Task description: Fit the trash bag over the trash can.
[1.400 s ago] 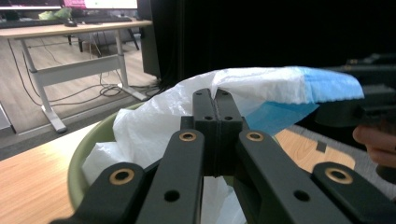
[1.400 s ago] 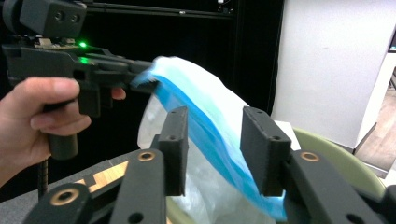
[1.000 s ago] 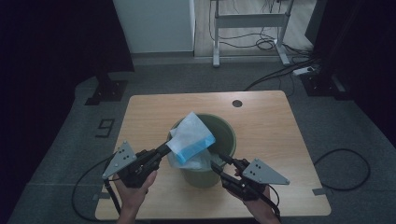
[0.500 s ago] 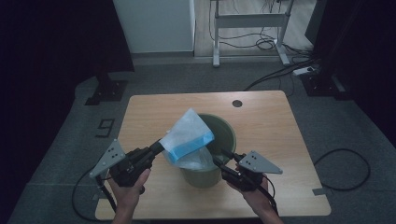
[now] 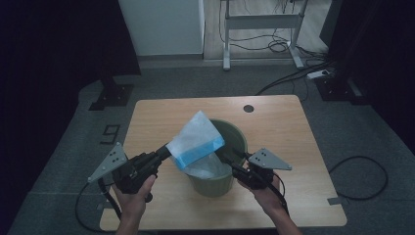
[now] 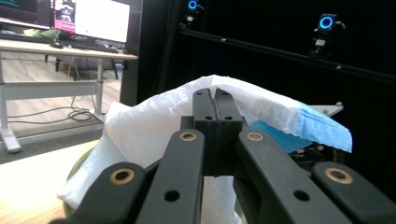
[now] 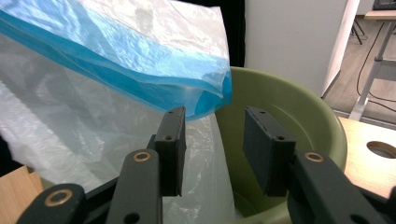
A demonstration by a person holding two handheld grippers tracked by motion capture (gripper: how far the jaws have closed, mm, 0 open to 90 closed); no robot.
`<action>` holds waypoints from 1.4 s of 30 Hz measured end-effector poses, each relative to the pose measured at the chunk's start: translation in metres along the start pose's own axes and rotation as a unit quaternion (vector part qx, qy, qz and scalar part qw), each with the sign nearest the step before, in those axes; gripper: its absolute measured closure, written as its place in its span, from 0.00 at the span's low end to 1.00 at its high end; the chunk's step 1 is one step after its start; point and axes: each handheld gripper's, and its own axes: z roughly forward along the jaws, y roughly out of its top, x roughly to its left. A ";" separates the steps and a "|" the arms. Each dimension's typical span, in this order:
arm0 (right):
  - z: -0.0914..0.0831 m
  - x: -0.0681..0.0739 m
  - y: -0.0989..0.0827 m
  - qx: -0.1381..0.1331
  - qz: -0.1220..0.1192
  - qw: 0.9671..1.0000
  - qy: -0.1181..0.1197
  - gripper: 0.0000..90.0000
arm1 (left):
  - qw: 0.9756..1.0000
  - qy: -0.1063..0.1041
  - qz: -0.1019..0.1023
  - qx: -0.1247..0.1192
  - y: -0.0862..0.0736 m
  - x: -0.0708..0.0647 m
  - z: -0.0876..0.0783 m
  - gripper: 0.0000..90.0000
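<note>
- White plastic bag (image 5: 195,139) with a blue band (image 5: 200,155) along its edge, lifted and spread above the green bin (image 5: 232,142), lower part hanging down inside it.
- Pinched tight at the near-left corner by the left gripper (image 5: 164,152); fingers (image 6: 215,112) pressed together on the white film, bag billowing just beyond them.
- Right gripper (image 5: 222,155) at the bin's near rim, fingers (image 7: 172,140) partway apart, nothing clamped; blue edge hanging just above the gap, clear film right behind the left-hand finger.
- Bin's green wall curving beyond the right-hand finger.
- Bin standing mid-tabletop (image 5: 279,127), a round hole (image 5: 248,108) in the wood well beyond both grippers.
</note>
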 end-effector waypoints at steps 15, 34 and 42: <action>0.013 0.002 0.008 0.003 -0.006 1.000 -0.003 0.73 | 1.000 -0.021 -0.010 -0.006 0.007 -0.001 0.001 1.00; 0.016 0.004 0.016 0.008 0.000 1.000 0.004 0.98 | 0.999 -0.028 -0.019 -0.010 0.007 0.001 0.003 1.00; 0.004 0.003 0.021 -0.011 -0.003 1.000 -0.006 0.99 | 0.999 -0.028 -0.023 0.001 0.003 0.003 0.003 0.91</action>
